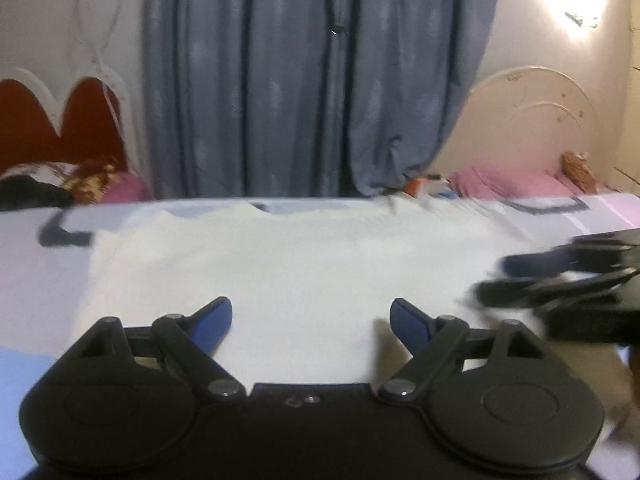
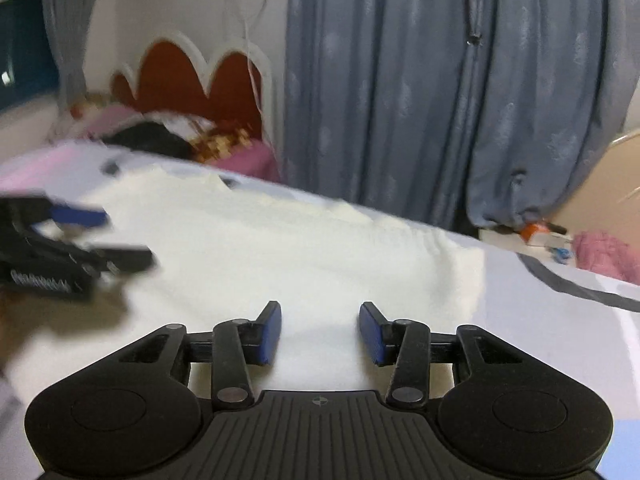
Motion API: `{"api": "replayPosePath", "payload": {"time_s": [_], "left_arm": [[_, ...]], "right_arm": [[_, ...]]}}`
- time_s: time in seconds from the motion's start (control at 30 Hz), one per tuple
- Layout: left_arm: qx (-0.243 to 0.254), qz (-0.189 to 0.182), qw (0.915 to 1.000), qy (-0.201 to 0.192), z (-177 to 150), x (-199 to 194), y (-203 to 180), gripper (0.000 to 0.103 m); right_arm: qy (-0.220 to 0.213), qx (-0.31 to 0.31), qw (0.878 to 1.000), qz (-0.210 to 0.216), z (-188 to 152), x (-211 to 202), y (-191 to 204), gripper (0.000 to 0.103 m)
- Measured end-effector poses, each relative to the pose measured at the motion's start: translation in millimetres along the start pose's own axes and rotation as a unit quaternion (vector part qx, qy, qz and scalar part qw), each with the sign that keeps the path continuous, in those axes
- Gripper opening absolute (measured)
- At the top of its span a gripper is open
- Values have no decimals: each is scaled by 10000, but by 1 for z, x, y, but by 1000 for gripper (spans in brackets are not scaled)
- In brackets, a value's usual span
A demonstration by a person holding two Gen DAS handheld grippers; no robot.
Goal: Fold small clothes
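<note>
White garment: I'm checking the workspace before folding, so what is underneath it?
The white garment lies on a pale sheet with dark line markings, visible around its edges. Whatever lies beneath its middle is covered. Both grippers hover open above it.

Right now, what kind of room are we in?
Most likely a bedroom. A red headboard with a white scalloped edge stands behind pillows, long blue-grey curtains hang to the floor, and a second, cream headboard backs pink bedding. The white garment lies spread on a flat work surface.
</note>
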State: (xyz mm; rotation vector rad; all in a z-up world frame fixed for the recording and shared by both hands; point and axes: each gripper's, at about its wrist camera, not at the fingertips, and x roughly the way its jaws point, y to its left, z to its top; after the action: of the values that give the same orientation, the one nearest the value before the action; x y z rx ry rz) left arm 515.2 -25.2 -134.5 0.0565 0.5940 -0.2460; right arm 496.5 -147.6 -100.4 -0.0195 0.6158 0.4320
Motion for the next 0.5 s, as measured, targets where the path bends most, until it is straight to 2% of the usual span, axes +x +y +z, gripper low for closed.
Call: {"api": "replayPosePath", "payload": {"time_s": [0.07, 0.2, 0.27, 0.33, 0.37, 0.43, 0.5], "left_arm": [[239, 21, 9996, 132, -7, 8, -11, 86], [383, 210, 9990, 23, -22, -5, 4, 88], [544, 534, 9971, -4, -35, -23, 18, 88], [288, 768, 9966, 105, -46, -38, 41, 88], [57, 730, 9973, 110, -45, -45, 47, 84], [-177, 654, 9977, 8, -38, -56, 43, 83], [-76, 314, 9994, -116, -33, -62, 21, 85]], "right_arm": [[253, -109, 9996, -24, -5, 4, 11, 44], [203, -283, 9992, -181, -18, -4, 4, 44], [216, -214, 9989, -347, -27, -19, -12, 44], [273, -314, 9980, -485, -38, -34, -24, 44], [317, -406, 9971, -556, -40, -41, -24, 44], [213, -305, 9978, -550, -39, -56, -14, 44], [-6, -40, 10000, -64, -36, -70, 6, 44]]}}
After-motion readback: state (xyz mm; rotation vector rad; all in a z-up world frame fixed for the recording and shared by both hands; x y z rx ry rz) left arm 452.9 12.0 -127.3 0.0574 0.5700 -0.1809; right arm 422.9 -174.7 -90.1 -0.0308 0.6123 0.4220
